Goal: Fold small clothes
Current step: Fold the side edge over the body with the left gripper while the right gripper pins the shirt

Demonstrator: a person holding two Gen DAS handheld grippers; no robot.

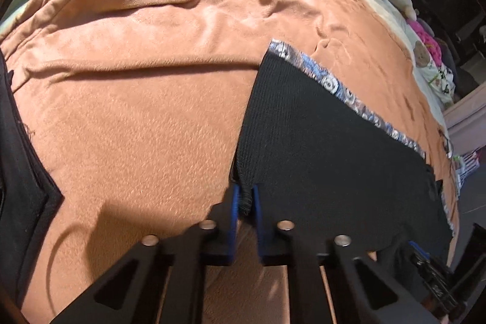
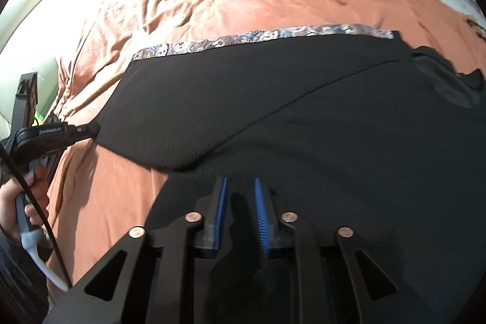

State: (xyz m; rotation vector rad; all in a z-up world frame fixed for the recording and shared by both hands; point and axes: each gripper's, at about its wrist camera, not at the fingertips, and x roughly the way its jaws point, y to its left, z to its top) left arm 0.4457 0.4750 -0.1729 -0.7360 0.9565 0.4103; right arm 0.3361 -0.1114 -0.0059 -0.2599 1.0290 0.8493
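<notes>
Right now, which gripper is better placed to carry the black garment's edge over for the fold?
Left. The left gripper already pinches the black ribbed garment with patterned waistband at its edge. The right gripper is open above the cloth, holding nothing.

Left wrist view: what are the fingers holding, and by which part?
The left gripper pinches the black garment at its lower left corner, a bunched fold of edge between the blue pads. The patterned waistband lies on the far side.
</notes>
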